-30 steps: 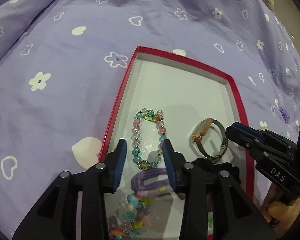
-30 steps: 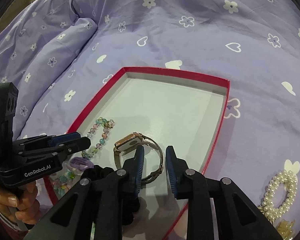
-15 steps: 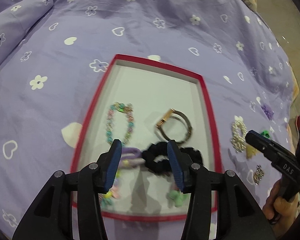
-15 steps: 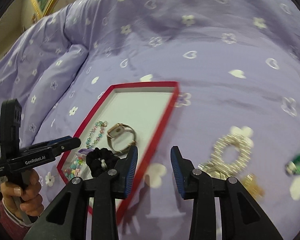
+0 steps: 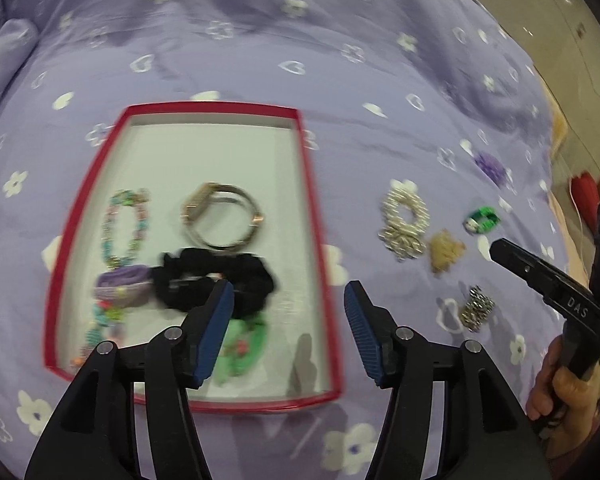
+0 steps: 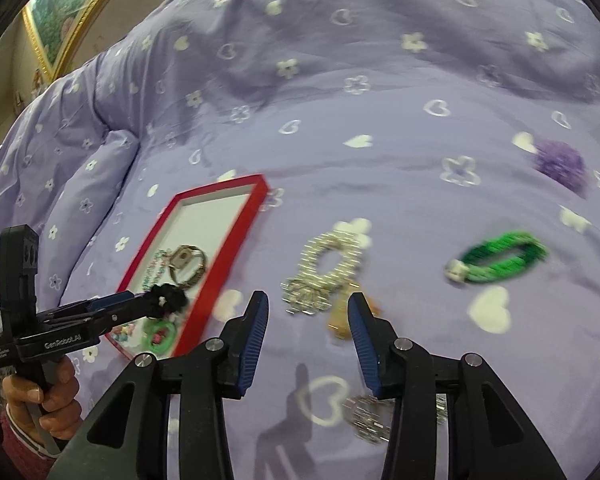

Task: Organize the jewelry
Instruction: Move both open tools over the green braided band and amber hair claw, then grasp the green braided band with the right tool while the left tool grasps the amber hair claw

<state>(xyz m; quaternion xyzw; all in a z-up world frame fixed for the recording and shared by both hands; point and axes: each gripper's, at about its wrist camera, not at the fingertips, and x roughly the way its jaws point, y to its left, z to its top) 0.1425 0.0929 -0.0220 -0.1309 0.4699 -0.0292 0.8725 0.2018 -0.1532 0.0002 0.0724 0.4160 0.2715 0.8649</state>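
A red-rimmed tray (image 5: 314, 216) on the purple bedspread holds a watch (image 5: 220, 216), a beaded bracelet (image 5: 124, 224), a black scrunchie (image 5: 216, 280), a purple hair tie (image 5: 120, 290) and a green piece (image 5: 244, 344). My left gripper (image 5: 288, 286) hovers over the tray's near right side, jaws opening, nothing between them. My right gripper (image 6: 308, 298) hangs above the bedspread just short of a pearl piece (image 6: 328, 268) and a tan piece (image 6: 340, 320), jaws opening and empty. A green bracelet (image 6: 500, 258) lies further right.
A silvery chain piece (image 6: 370, 420) lies under the right gripper's fingers and a purple pom (image 6: 560, 164) lies at the far right. A rolled fold of bedding (image 6: 100, 168) runs left of the tray. A framed picture (image 6: 64, 20) stands at the top left. A hand (image 6: 40, 396) holds the left gripper.
Both grippers have drawn back from the tray and swung right, with jaws spread wider. The watch stays in the tray. Loose pieces on the bedspread have come into view.
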